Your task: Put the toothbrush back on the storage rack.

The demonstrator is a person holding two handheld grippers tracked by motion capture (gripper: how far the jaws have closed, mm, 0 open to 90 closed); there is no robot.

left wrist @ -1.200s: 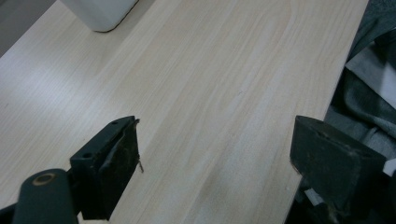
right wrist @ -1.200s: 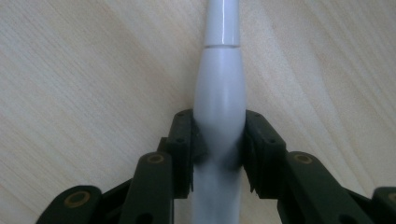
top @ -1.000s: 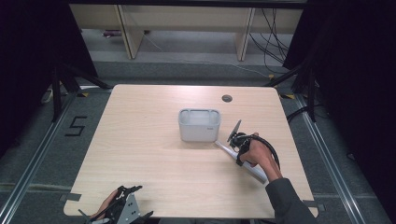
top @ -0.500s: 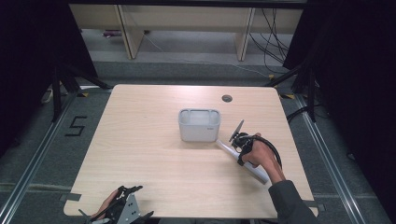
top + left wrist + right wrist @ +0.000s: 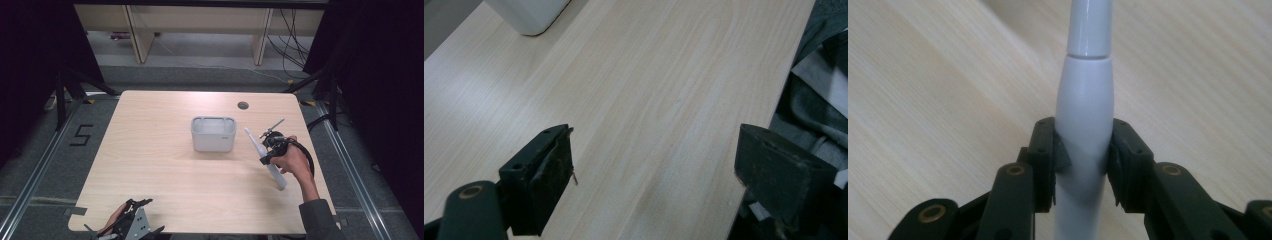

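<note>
A long white electric toothbrush (image 5: 257, 147) is held off the table to the right of a small grey-white holder box (image 5: 213, 133). My right gripper (image 5: 267, 150) is shut on the toothbrush's handle (image 5: 1083, 110), its pads pressing both sides, with the thin neck pointing away toward the box. My left gripper (image 5: 131, 224) rests at the table's near left edge. In the left gripper view its jaws stand wide apart, with nothing but bare wood between the left gripper's fingertips (image 5: 659, 175).
The light wooden table (image 5: 160, 160) has a round cable hole (image 5: 243, 105) at the far right. A corner of the box (image 5: 531, 15) shows at the top of the left gripper view. Shelving and cables lie beyond the table; dark floor surrounds it.
The right hand has lifted the toothbrush off the table and tipped its head end up; it now points past the box's right side. The left gripper has stayed put.
</note>
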